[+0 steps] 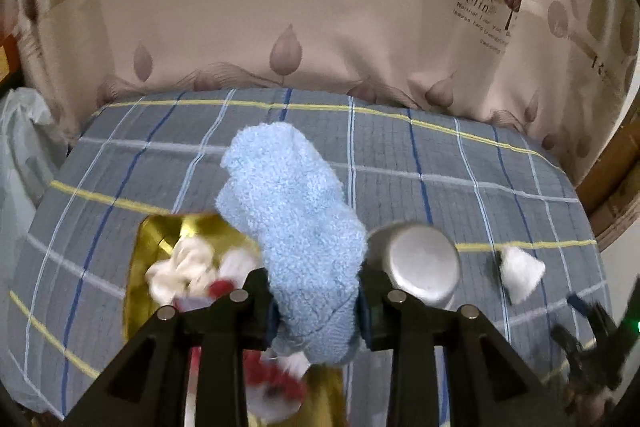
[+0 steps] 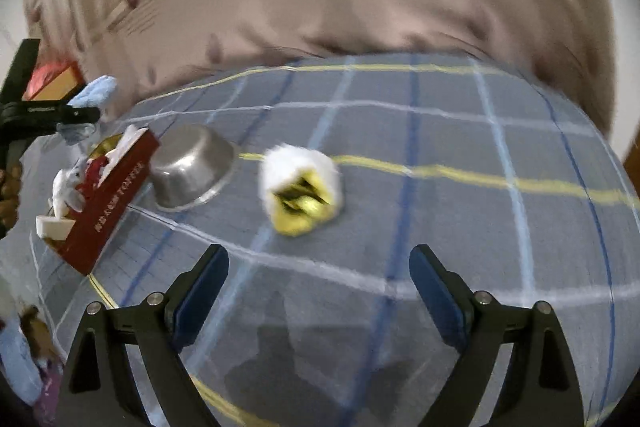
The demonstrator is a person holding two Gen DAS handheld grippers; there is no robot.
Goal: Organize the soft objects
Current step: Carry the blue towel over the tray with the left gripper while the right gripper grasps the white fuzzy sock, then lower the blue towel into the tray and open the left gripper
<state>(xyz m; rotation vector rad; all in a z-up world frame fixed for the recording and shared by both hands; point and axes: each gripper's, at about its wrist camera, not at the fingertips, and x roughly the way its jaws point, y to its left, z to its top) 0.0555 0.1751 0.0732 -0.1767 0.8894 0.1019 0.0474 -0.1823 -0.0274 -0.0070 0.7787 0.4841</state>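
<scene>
My left gripper [image 1: 316, 311] is shut on a fluffy light-blue sock [image 1: 288, 203] and holds it above a gold-lined red box [image 1: 152, 239] with white and red soft toys [image 1: 188, 275] inside. The right wrist view shows the same box [image 2: 108, 203] at the left, with the left gripper [image 2: 76, 119] and blue sock [image 2: 96, 91] over it. My right gripper [image 2: 318, 287] is open and empty above the plaid bed cover, a little short of a white fluffy item with a yellow inside [image 2: 300, 187]. This item shows small in the left wrist view [image 1: 520, 271].
An upturned steel bowl [image 2: 188, 167] lies beside the box; it also shows in the left wrist view [image 1: 420, 263]. The blue-grey plaid cover [image 2: 460, 227] spans the bed. A beige printed quilt [image 1: 320, 7] lies at the far edge. More soft items [image 2: 24, 359] sit at the lower left.
</scene>
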